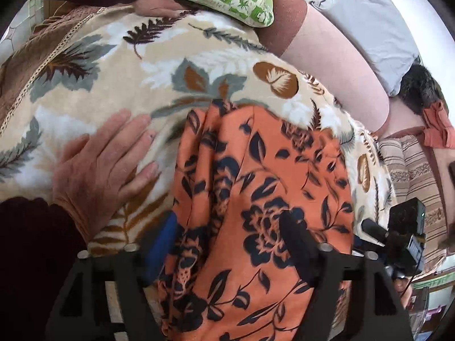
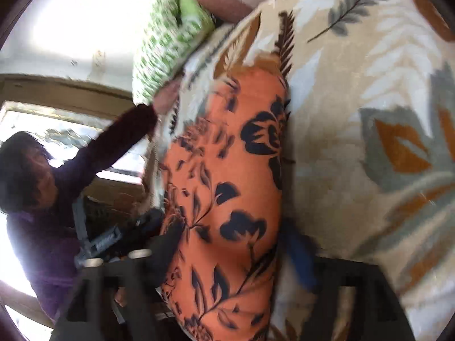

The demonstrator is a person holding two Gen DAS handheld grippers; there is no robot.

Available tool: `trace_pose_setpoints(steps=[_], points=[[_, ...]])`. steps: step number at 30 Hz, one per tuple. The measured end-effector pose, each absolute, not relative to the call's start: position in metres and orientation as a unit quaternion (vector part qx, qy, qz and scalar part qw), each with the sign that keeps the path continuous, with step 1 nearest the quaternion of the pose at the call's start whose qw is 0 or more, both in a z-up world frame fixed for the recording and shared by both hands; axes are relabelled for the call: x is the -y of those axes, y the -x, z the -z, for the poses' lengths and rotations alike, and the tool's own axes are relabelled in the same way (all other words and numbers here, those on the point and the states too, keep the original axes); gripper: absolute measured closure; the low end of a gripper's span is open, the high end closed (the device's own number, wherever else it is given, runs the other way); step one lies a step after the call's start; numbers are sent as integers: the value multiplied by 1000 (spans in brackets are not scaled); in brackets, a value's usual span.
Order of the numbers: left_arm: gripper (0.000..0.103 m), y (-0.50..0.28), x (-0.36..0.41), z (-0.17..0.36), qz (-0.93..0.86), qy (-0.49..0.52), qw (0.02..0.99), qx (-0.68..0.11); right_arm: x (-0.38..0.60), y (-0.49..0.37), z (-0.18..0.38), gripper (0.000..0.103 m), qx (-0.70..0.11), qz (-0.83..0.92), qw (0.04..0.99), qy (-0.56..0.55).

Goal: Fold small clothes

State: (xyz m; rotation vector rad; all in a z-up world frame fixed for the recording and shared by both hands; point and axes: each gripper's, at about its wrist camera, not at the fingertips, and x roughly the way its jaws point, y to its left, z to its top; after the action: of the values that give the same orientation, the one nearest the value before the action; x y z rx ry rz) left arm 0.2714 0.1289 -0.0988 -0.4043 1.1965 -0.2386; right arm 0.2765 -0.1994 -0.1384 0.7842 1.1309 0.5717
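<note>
My orange flowered cloth (image 1: 256, 187) lies folded lengthwise on the leaf-print blanket (image 1: 113, 85). My left gripper (image 1: 227, 244) straddles its near end, fingers spread wide, not pinching. My right gripper (image 2: 230, 255) straddles it likewise, fingers apart. A bare hand (image 1: 99, 164) rests flat on the blanket beside the cloth.

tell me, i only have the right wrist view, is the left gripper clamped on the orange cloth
observer: no, the left gripper stands open, the orange floral garment loose between its fingers
operator: anything beside the cloth there
observer: a bare hand lies flat on the leaf blanket, just left of the garment
operator: more clothes around
observer: a coral garment sits bunched at the far right, by a grey pillow
</note>
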Motion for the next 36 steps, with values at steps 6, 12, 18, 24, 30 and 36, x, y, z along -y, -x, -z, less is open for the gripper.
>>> trace_pose_setpoints(steps=[6, 12, 18, 24, 30, 36], points=[[80, -271, -106, 111, 88, 142, 791, -589, 164, -277, 149, 55, -563, -287, 706, -321], [89, -253, -69, 46, 115, 123, 833, -528, 182, -268, 89, 65, -523, -298, 753, -266], [89, -247, -11, -9, 165, 119, 863, -463, 256, -271, 23, 65, -474, -293, 795, -238], [84, -263, 44, 48, 148, 103, 845, -504, 323, -273, 79, 65, -501, -256, 778, -280], [66, -267, 57, 84, 136, 78, 828, -538, 350, -271, 136, 60, -537, -202, 760, -305], [56, -244, 25, 44, 127, 83, 859, -489, 331, -261, 87, 55, -518, -160, 812, -217]])
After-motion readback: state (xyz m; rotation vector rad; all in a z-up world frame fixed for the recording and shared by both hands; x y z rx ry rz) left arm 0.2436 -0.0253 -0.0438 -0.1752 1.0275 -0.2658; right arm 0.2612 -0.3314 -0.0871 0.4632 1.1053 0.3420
